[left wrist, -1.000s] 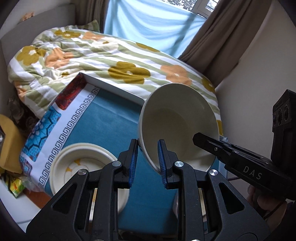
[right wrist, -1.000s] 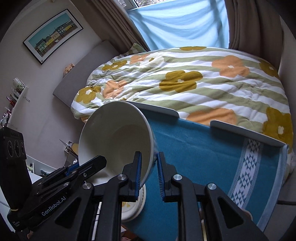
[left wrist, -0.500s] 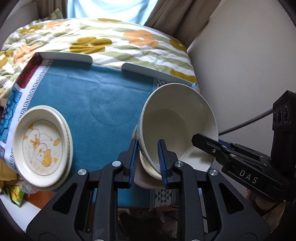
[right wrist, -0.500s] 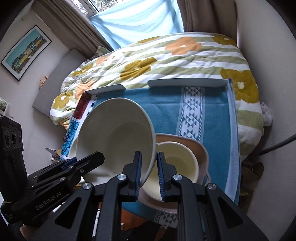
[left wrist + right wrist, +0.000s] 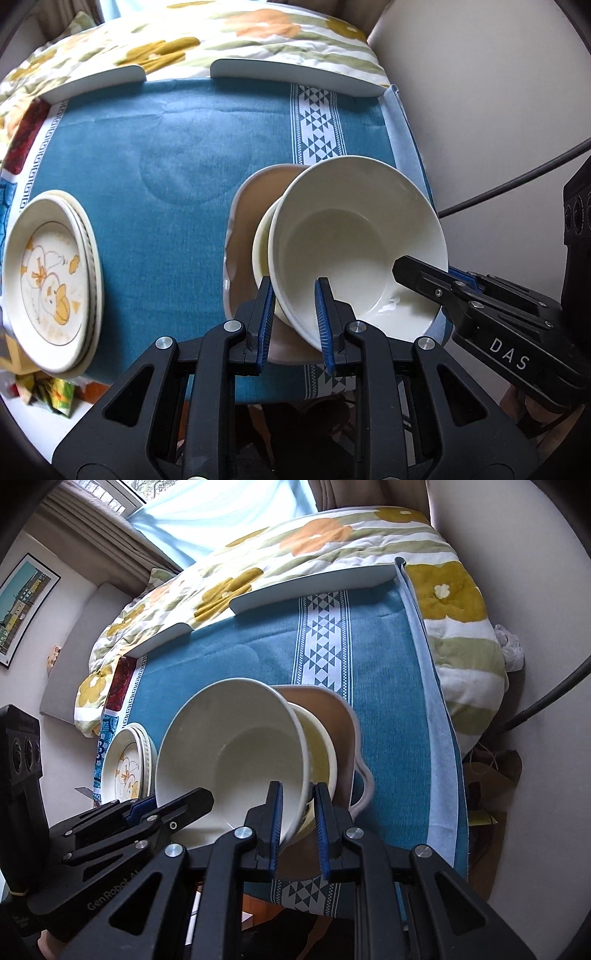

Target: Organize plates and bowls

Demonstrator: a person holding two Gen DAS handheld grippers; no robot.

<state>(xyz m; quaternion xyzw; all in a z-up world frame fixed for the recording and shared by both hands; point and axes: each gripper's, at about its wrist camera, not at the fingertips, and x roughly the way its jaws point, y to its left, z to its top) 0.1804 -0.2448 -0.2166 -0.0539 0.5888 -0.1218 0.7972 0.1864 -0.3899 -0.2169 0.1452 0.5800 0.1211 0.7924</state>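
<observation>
While both grippers pinch opposite sides of its rim, the big cream bowl (image 5: 354,243) hangs tilted over the smaller yellow bowl (image 5: 319,753), seemingly to nest. Left gripper (image 5: 295,314) and right gripper (image 5: 297,812) stand narrowly parted, clamped on the wall. Beneath the yellow bowl lies a brown plate (image 5: 245,221); well left, duck plates (image 5: 48,280).

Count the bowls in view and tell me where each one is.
2. The large white bowl is gripped at its rim by both grippers; a smaller yellowish bowl sits beneath it on the brown plate. More may be hidden underneath.
</observation>
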